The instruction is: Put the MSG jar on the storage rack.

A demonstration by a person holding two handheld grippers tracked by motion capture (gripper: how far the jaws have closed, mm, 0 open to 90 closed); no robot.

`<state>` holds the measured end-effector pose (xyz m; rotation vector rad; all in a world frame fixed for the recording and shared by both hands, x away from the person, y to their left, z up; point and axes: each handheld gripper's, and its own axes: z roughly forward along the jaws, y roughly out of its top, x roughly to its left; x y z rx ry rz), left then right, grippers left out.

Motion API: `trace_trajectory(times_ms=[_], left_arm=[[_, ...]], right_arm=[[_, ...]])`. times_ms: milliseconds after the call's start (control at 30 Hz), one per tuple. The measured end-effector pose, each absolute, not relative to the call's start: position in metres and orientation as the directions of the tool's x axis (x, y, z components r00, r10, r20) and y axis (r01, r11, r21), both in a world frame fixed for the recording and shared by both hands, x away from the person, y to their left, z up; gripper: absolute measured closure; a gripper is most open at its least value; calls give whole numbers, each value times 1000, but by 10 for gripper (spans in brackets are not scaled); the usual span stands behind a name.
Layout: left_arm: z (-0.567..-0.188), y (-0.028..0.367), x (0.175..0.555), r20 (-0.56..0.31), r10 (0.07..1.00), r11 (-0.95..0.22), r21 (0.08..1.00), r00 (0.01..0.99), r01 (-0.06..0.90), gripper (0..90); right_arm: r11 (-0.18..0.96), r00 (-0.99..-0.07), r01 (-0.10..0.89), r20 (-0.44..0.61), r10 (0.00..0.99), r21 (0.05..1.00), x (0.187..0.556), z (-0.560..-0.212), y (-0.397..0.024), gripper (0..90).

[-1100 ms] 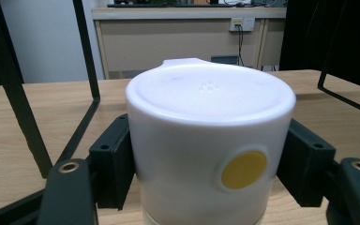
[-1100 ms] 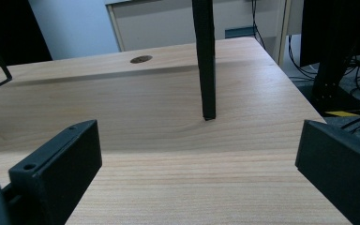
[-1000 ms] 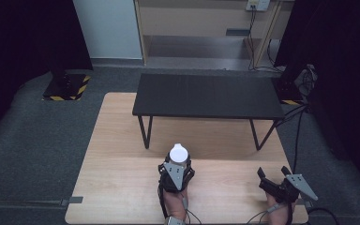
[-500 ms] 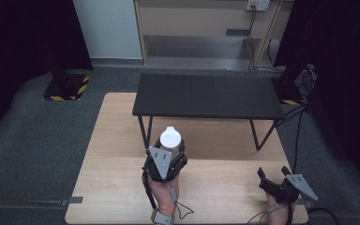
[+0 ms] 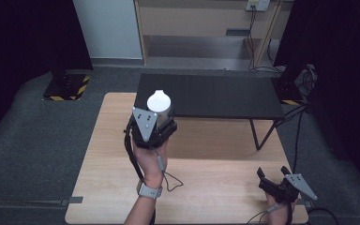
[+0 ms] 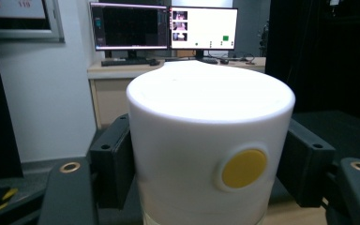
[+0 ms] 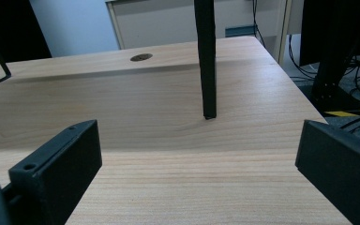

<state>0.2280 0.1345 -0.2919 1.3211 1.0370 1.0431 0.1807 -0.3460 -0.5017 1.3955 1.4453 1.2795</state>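
- Left claw (image 5: pixel 158 111) is shut tight on a white tub (image 5: pixel 160 104). One black pad (image 6: pixel 115 164) presses each side of the tub.
- Seen by the left claw view, the tub (image 6: pixel 201 140) stands upright between the pads. It has a flat white top and a round yellow spot (image 6: pixel 243 168) on its side.
- From the high view, the tub is up in the air over the worktop (image 5: pixel 215 187), just in front of the low black table (image 5: pixel 225 96).
- A hand (image 5: pixel 151 159) holds the left claw from below, and a grey three-cornered plate (image 5: pixel 144 123) sits on top of the claw.
- Right claw (image 5: pixel 273 180) is open, with nothing between its pads. It sits low at the near right corner of the worktop, well apart from the tub.
- Seen by the right claw view, its two black pads (image 7: pixel 61 164) stand wide apart over the bare wood (image 7: pixel 168 140). A thin black table leg (image 7: pixel 206 61) stands on the wood ahead of them.
- Behind the tub, in the left claw view, two screens (image 6: pixel 164 26) sit on a desk (image 6: pixel 117 70).
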Motion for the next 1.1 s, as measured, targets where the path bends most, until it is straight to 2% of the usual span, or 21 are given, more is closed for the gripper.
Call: trace_trajectory(times_ms=[133,633,1100], left_arm=[[-276,131,246,21,974,-18,1000,224,-16,303],[-264,126,333,1,976,-18,997,218,73,303],[-281,128,367,-16,981,-3,995,194,98,303]], right_arm=[[-85,-135,246,121,984,965,181,-501,-346,8],[-77,-141,246,114,983,966,182,-501,-346,8],[-68,-142,255,107,984,965,183,-500,-346,8]])
